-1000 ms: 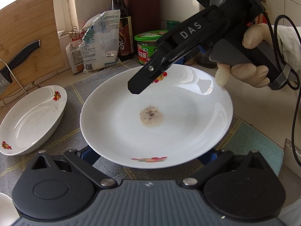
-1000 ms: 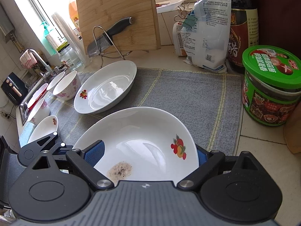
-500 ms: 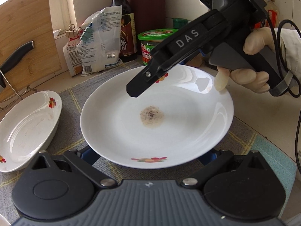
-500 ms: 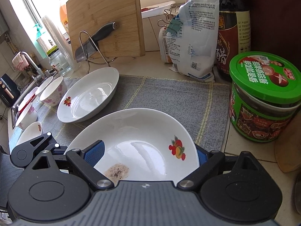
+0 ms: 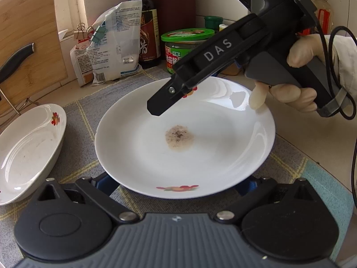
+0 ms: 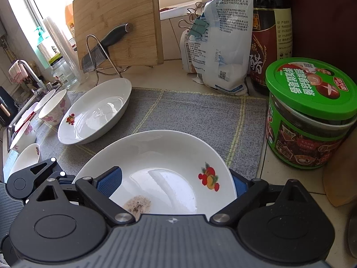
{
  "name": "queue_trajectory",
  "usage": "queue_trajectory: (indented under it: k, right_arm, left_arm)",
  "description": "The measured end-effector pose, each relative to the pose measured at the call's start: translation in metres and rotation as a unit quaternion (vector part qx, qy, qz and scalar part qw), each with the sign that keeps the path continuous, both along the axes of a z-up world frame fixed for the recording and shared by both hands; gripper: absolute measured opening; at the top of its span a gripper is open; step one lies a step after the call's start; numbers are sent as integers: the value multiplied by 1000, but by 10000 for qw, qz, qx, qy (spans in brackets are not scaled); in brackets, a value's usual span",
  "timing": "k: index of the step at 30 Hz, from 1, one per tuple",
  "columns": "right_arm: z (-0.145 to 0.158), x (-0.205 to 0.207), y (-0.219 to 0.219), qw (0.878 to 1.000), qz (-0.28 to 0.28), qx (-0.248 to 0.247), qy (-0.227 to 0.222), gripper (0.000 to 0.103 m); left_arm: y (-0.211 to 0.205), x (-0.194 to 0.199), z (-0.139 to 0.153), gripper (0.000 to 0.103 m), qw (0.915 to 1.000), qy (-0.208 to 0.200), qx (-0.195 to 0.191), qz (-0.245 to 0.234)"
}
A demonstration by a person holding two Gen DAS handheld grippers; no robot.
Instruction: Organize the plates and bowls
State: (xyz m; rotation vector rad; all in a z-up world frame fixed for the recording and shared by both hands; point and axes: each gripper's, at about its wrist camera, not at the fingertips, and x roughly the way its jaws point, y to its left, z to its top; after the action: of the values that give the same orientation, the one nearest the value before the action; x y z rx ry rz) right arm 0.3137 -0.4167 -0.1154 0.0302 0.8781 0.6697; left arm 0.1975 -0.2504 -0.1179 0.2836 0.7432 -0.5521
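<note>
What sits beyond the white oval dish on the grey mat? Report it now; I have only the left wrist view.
Observer: Left of the white oval dish, several small white bowls with pink flowers cluster near the left end of the grey mat.
Operator: Say what lies behind them.
Observer: A metal tap with a pink cloth draped over it.
Operator: Describe the knife's blade.
Observer: The dark cleaver blade slopes down to the left, in front of the upright wooden chopping board.

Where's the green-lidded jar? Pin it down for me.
In the right wrist view the green-lidded jar stands at the right, on the bare counter just off the grey mat's right edge, in front of the dark bottle.
</note>
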Motion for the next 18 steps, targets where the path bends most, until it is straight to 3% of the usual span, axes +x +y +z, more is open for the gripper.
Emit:
queue_trajectory:
  k: [9, 18]
  right_arm:
    - [8, -9, 0, 9997, -161, -104, -118, 103]
    - [35, -34, 3, 9968, -500, -437, -450, 103]
  left_arm:
    - [2, -11, 1, 103, 10000, 17, 63, -39]
    - [19, -36, 11, 102, 9999, 53, 126, 94]
